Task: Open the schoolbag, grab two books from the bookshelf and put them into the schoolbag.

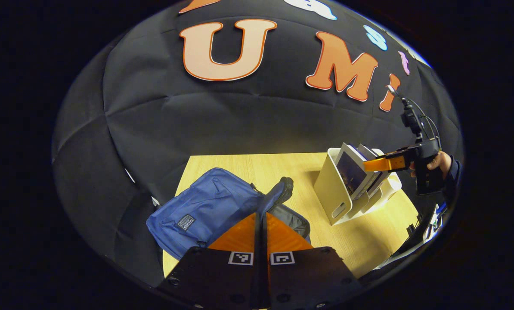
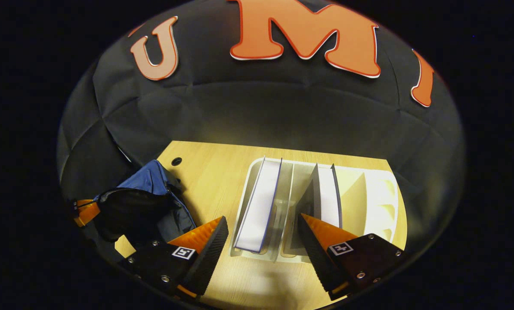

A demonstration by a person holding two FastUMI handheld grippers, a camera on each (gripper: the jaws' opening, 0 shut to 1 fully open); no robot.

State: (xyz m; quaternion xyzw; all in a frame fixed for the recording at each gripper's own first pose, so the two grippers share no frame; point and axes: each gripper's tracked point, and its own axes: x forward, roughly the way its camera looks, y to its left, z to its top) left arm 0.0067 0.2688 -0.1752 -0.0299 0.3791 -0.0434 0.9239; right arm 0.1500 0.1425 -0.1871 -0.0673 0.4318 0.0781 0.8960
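The blue schoolbag (image 1: 205,206) lies on the wooden table (image 1: 369,241). My left gripper (image 1: 260,217) is shut on the bag's dark opening edge (image 1: 278,189) and holds it lifted. In the right gripper view the bag (image 2: 149,185) gapes open at the left, with the left gripper (image 2: 85,212) at its rim. The white bookshelf (image 2: 386,189) holds two upright books. My right gripper (image 2: 263,234) stands open just above it, one finger on either side of the left book (image 2: 261,202). The second book (image 2: 328,193) stands one slot to the right. The left gripper view shows the right gripper (image 1: 379,164) at the shelf's (image 1: 332,189) top.
A hand (image 1: 438,161) in a dark sleeve holds the right gripper at the table's right side. A small round hole (image 2: 176,161) sits in the tabletop behind the bag. Bare wood lies between bag and shelf.
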